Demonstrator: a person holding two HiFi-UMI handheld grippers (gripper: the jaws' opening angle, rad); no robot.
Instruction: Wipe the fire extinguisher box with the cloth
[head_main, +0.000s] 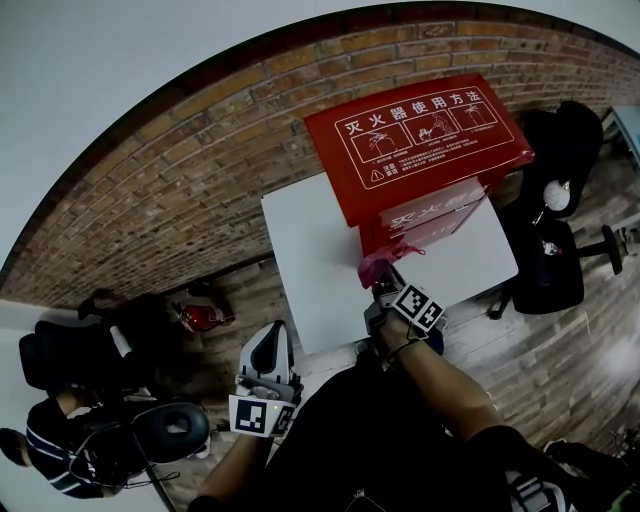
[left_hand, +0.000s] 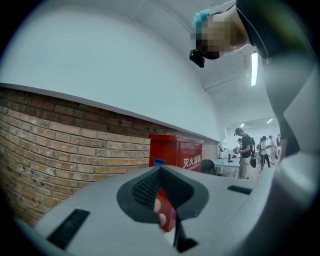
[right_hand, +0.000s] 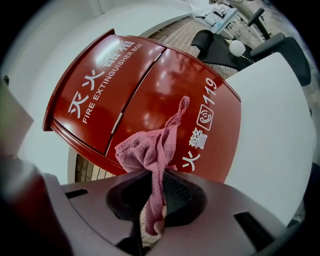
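The red fire extinguisher box (head_main: 420, 150) with white lettering stands on a white table (head_main: 310, 250), its printed lid facing up. My right gripper (head_main: 388, 280) sits just in front of the box's lower front, shut on a pink cloth (head_main: 378, 262). In the right gripper view the cloth (right_hand: 150, 150) bunches above the jaws (right_hand: 157, 176) and one corner lies against the box front (right_hand: 150, 85). My left gripper (head_main: 268, 362) hangs low at the table's near edge, jaws together and holding nothing. In the left gripper view the box (left_hand: 175, 152) is farther off.
A black office chair (head_main: 555, 200) stands right of the table. A brick wall (left_hand: 60, 145) runs behind the box. A seated person (head_main: 60, 430) and dark gear lie at the lower left. Several people (left_hand: 245, 155) stand far off by other tables.
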